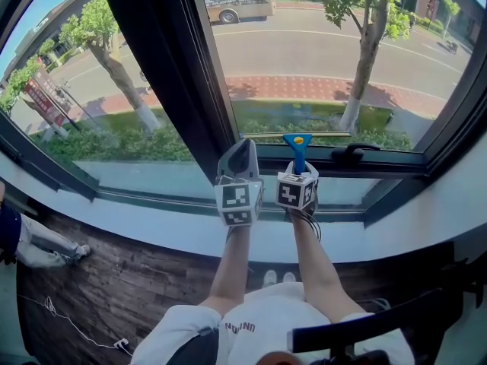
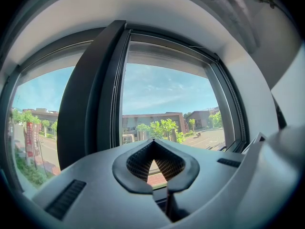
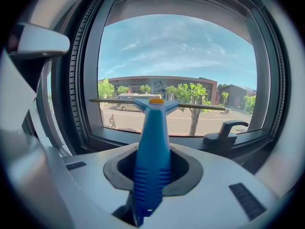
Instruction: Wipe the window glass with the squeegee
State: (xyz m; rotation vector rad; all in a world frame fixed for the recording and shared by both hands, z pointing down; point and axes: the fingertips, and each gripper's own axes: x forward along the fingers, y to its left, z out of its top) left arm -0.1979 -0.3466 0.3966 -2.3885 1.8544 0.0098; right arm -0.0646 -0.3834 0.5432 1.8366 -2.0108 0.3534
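A blue squeegee [image 1: 297, 152] with an orange dot on its head stands upright, its handle [image 3: 151, 151] clamped in my right gripper [image 1: 298, 175]. Its thin blade [image 3: 190, 106] lies level, low before the right window pane [image 1: 327, 52]; whether it touches the glass I cannot tell. In the right gripper view, that gripper [image 3: 152, 165] is shut round the handle. My left gripper [image 1: 245, 149] is just left of it, near the dark mullion [image 1: 163, 67]. In the left gripper view, the left gripper [image 2: 153, 142] is shut, tips together, holding nothing.
A black window handle [image 1: 351, 153] sits on the lower frame right of the squeegee, and it also shows in the right gripper view [image 3: 224, 130]. A white sill [image 1: 152, 223] runs below the panes. Another pane [image 1: 99, 90] lies left of the mullion. A dark chair back [image 1: 358, 331] is behind me.
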